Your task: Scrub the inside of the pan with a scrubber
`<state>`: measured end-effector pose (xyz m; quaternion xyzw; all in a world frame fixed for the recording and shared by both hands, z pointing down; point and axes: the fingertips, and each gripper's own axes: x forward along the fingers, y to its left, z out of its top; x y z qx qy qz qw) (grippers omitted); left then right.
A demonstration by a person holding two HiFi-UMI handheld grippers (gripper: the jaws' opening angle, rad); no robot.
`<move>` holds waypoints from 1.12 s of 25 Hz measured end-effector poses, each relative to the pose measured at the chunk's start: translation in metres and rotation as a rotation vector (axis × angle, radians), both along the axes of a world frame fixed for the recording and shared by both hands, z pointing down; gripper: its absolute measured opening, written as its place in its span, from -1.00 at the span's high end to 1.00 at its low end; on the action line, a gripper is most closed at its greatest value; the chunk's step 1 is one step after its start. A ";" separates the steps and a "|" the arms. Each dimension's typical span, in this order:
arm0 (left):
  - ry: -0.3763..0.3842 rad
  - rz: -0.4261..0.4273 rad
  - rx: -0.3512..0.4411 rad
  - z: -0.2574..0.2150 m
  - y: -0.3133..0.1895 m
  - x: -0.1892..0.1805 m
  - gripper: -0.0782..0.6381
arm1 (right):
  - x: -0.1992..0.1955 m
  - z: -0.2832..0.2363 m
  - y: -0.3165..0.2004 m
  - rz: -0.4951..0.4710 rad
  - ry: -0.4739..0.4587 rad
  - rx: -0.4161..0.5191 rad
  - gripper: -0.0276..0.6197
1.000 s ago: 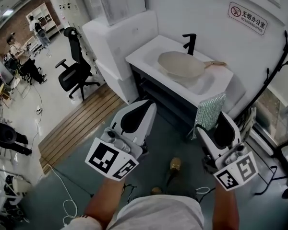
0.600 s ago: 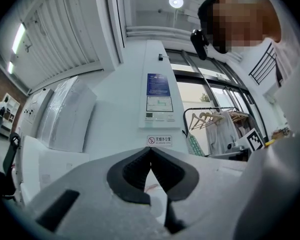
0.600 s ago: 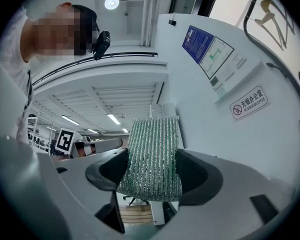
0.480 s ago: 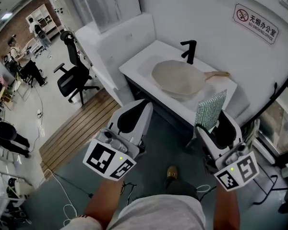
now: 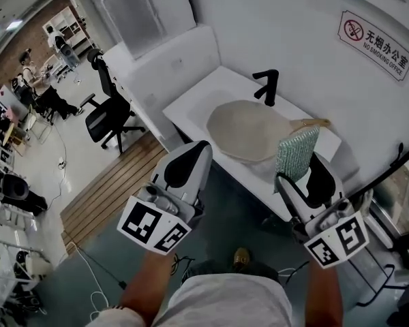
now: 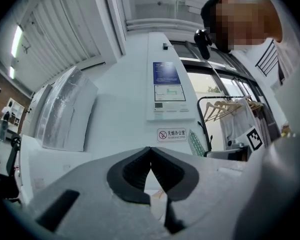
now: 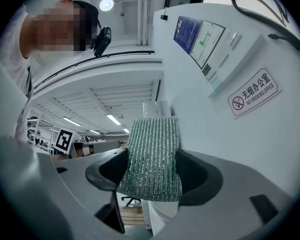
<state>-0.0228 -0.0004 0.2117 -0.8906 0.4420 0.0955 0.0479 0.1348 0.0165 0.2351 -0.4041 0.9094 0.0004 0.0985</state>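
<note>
Green scrubber (image 5: pixel 296 154) sits pinched in the right gripper (image 5: pixel 301 177); the left gripper (image 5: pixel 199 150) is closed and empty. Both have come nearer the pan (image 5: pixel 249 129), so scrubbing can probably start soon.

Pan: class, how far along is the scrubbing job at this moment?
Done: the scrubber is clamped in the right gripper. In hand: both grippers hang short of the sink, the left gripper shut and empty. Left: all the scrubbing; the pan lies in the sink, untouched.

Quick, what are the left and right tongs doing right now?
Left tongs: closed, empty.
Right tongs: closed on the scrubber.
</note>
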 end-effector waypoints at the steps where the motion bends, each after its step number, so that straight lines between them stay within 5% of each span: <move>1: -0.004 -0.005 -0.002 0.000 -0.005 0.001 0.74 | 0.001 0.000 -0.006 -0.003 0.001 -0.004 -0.02; 9: -0.027 -0.019 -0.021 0.005 -0.051 0.001 0.74 | -0.001 0.003 -0.052 -0.007 0.019 -0.013 -0.02; 28: -0.082 0.099 -0.059 0.024 -0.196 -0.034 0.73 | -0.047 0.018 -0.172 0.139 0.090 -0.058 -0.02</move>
